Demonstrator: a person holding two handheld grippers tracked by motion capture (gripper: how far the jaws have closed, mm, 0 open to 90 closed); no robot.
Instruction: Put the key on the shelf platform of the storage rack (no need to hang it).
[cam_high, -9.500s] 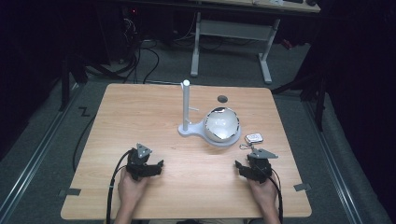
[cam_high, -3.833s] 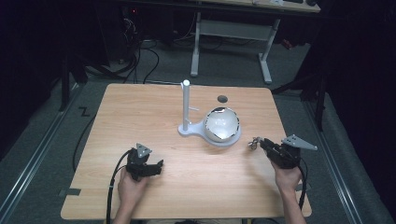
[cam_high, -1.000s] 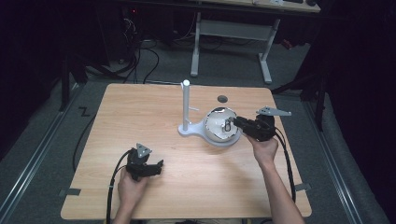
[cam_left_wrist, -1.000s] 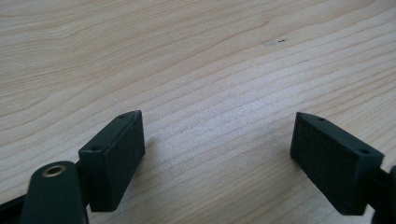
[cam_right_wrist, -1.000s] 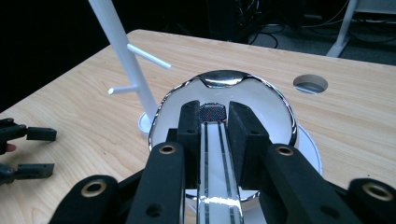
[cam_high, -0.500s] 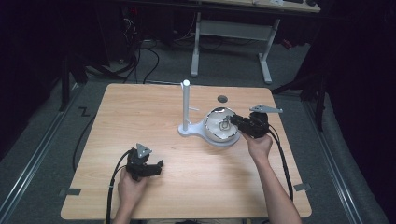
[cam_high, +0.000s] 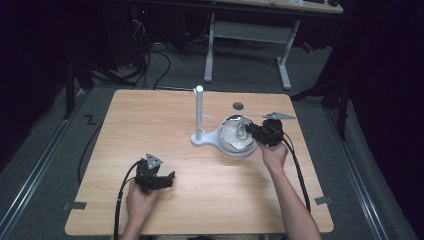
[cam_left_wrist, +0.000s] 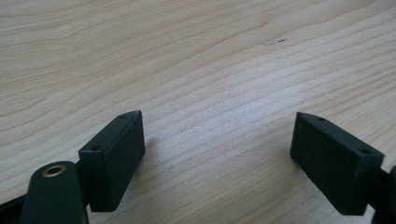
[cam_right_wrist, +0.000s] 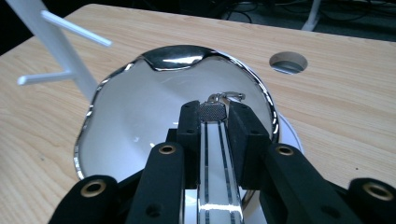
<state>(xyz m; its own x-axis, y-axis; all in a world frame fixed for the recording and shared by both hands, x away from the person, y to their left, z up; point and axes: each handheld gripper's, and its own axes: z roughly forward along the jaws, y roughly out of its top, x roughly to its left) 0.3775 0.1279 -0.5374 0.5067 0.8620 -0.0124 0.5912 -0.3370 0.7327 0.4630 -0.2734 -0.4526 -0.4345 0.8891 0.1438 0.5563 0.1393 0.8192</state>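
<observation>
My right gripper is over the shiny bowl, pinching a small metal piece!

High view: my left gripper sits low on the wooden table, well apart from the white stand beside the bowl. Left gripper view: my jaws gape wide over bare wood, nothing between them. Right gripper view: my jaws are clamped on the small metal piece, its ring end poking out above the bowl's mirrored hollow, the table's round hole beyond.
</observation>
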